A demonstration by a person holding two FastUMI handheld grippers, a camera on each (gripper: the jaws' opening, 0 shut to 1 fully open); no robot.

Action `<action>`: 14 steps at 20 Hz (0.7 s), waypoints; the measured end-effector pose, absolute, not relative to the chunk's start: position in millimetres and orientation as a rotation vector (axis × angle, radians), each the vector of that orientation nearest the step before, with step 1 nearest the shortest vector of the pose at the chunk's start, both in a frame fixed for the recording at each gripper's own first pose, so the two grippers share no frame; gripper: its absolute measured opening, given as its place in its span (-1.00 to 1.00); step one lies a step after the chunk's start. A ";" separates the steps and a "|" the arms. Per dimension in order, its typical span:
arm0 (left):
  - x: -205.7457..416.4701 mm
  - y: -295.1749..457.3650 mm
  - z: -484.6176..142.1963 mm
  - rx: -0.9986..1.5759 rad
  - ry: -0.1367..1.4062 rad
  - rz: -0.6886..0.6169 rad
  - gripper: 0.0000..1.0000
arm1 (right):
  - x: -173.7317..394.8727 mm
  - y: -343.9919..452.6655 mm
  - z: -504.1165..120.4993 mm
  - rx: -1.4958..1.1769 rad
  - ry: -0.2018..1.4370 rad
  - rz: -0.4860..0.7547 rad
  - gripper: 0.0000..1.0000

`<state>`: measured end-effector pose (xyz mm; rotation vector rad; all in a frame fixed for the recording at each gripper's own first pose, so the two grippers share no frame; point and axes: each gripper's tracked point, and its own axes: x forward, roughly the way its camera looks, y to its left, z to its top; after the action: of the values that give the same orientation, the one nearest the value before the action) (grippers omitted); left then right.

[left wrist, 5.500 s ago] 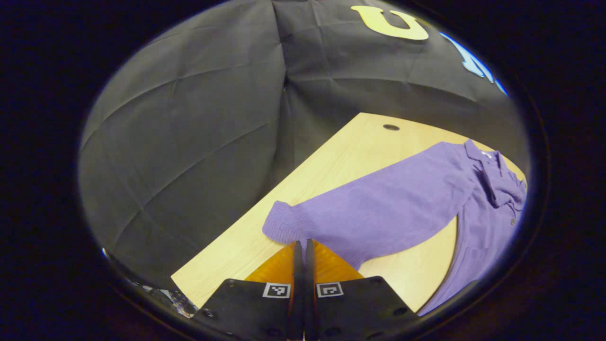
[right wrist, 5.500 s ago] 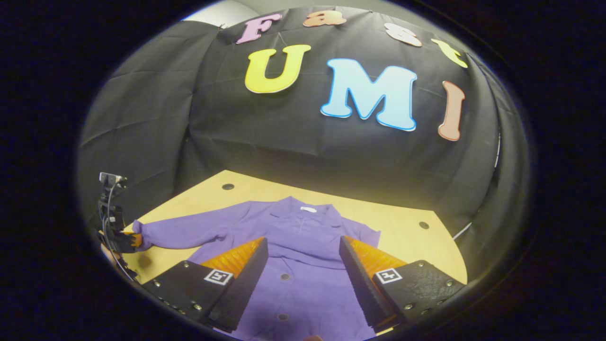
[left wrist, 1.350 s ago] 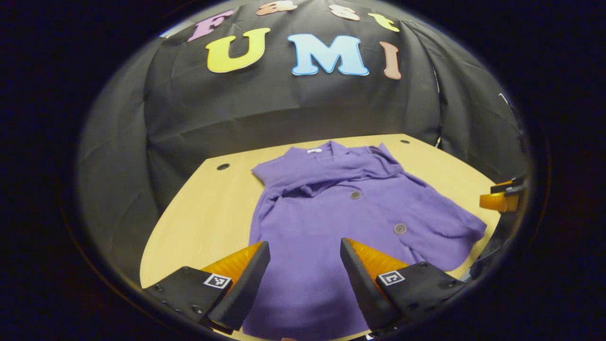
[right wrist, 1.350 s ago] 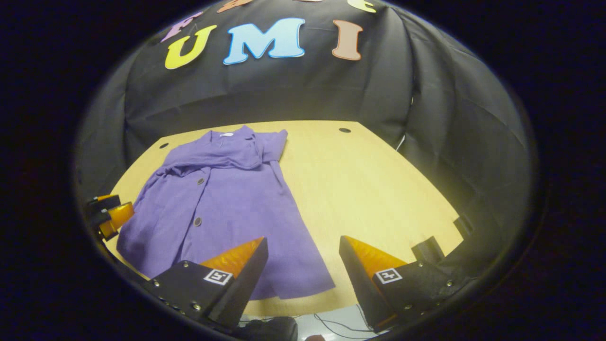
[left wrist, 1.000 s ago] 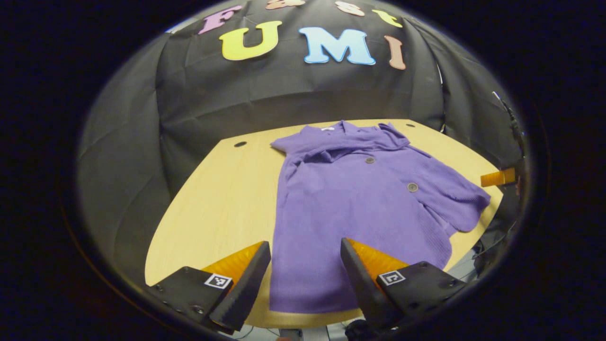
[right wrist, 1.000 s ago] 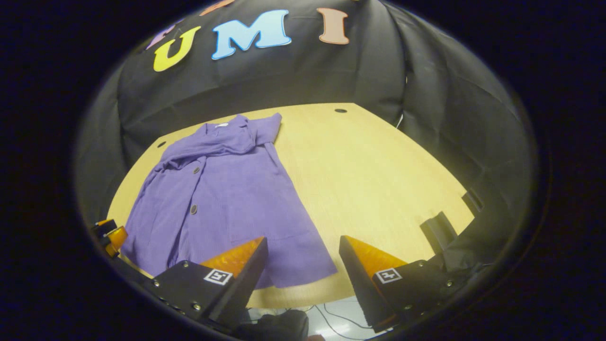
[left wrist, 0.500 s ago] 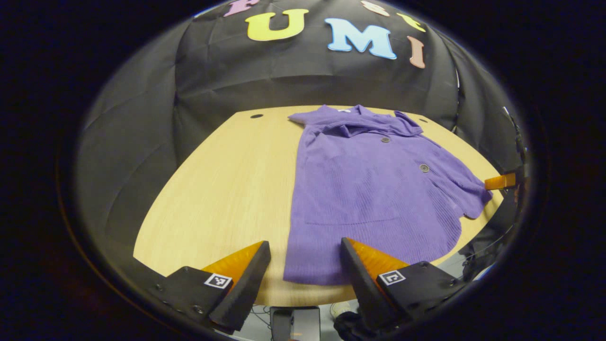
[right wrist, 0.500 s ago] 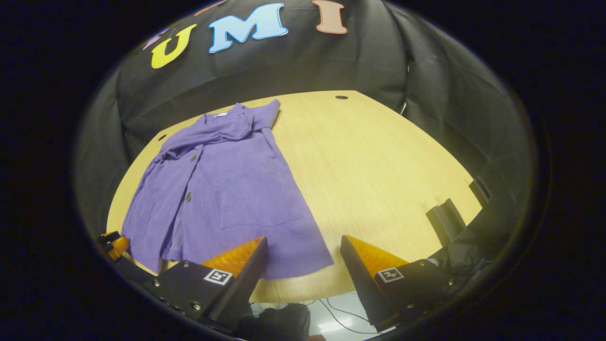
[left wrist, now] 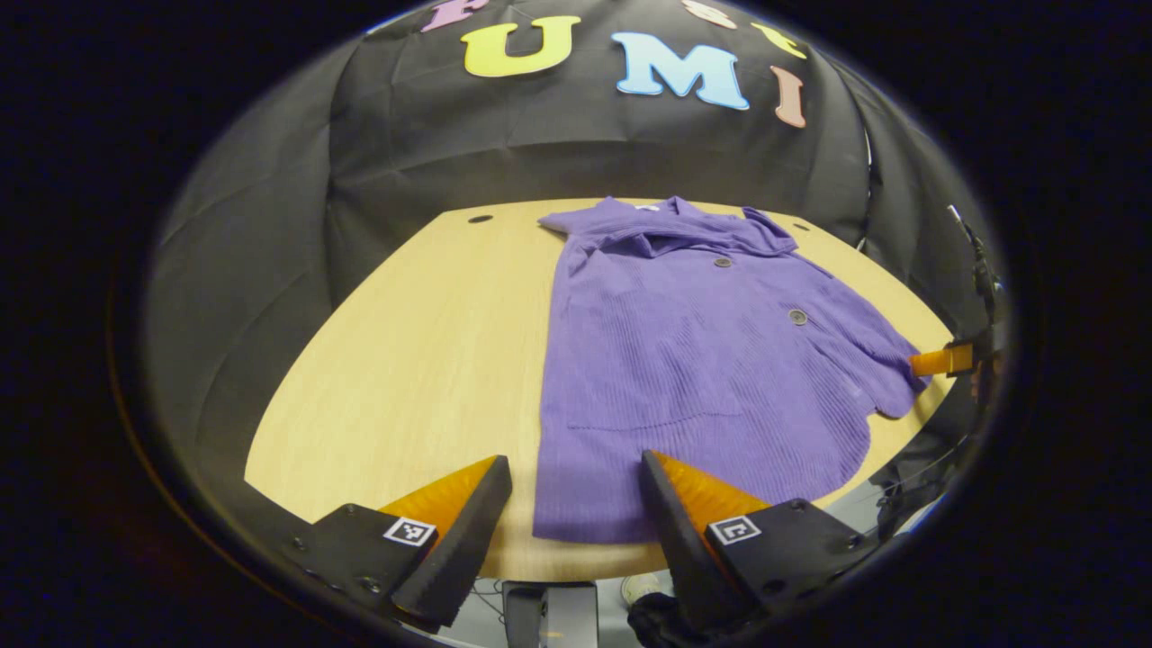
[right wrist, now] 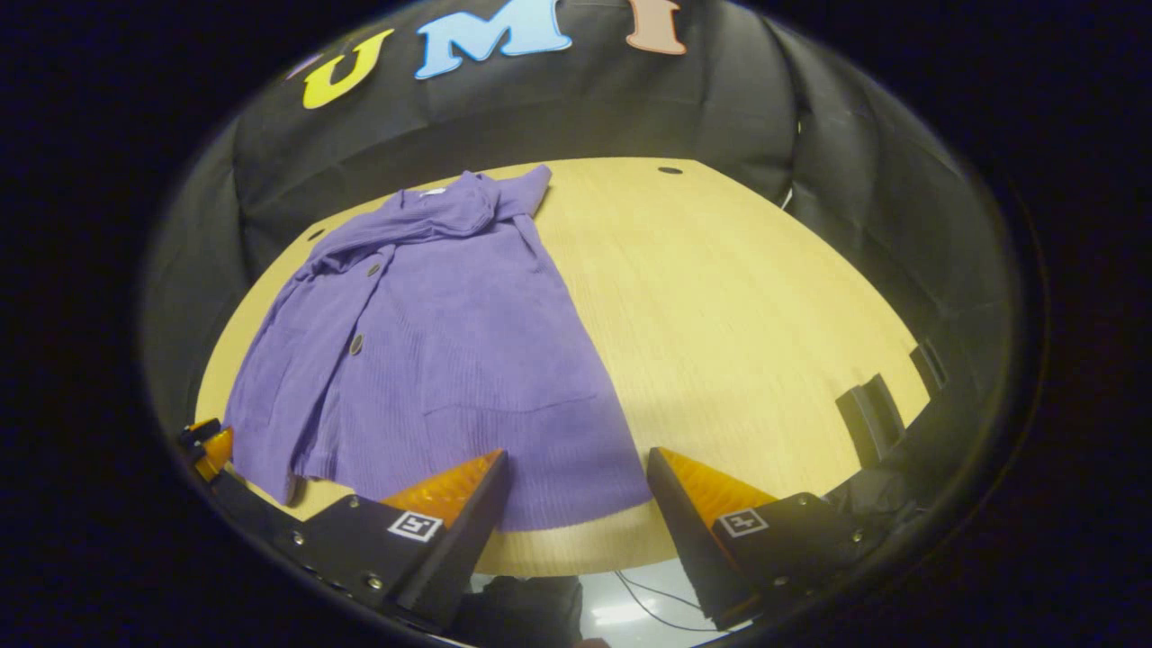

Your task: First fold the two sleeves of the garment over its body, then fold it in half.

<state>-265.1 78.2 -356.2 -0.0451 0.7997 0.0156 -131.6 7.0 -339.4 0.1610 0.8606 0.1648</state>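
Observation:
A purple buttoned garment (left wrist: 684, 360) lies flat on the wooden table (left wrist: 405, 360), collar at the far end, hem toward me. Both sleeves lie folded across its upper body. My left gripper (left wrist: 573, 463) is open just above the hem's left corner, with nothing between its fingers. In the right gripper view the garment (right wrist: 450, 360) spreads to the left, and my right gripper (right wrist: 576, 457) stands open over the hem's right corner. The right gripper (left wrist: 940, 360) touches or nearly touches the hem at the far right of the left gripper view. The left gripper (right wrist: 207, 445) peeks in at the left edge.
The table's near edge runs just beneath both grippers, with floor and cables (right wrist: 630, 603) below it. Small round holes (left wrist: 480, 219) (right wrist: 670, 170) mark the far corners. A black bracket (right wrist: 868, 405) sits at the table's right edge. Bare wood (right wrist: 720, 297) lies right of the garment.
The left gripper, earlier shut at the left sleeve's cuff, is now open and that sleeve lies over the body. Both grippers have drawn back to the hem at the near edge.

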 end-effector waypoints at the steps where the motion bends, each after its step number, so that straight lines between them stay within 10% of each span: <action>1: -266.0 75.6 -355.8 -0.053 0.797 0.015 0.75 | -131.6 7.2 -340.8 0.147 0.867 0.163 0.92; 4: -265.9 61.1 -354.6 -0.051 0.779 0.003 0.35 | -129.5 17.0 -338.7 0.137 0.864 0.199 0.72; 8: -264.8 51.6 -355.4 -0.062 0.747 0.034 -0.71 | -129.8 29.2 -337.0 0.136 0.856 0.263 -0.03; 11: -262.8 52.7 -357.6 -0.081 0.800 0.069 -0.80 | -128.9 33.8 -337.0 0.231 0.870 0.268 -0.78; 14: -260.7 53.8 -355.8 -0.129 0.829 0.121 -0.80 | -126.9 32.5 -336.3 0.329 0.880 0.277 -0.93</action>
<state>-260.7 53.8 -355.8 -0.1291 0.8290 0.1208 -126.9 32.5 -336.3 0.3293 0.8803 0.2770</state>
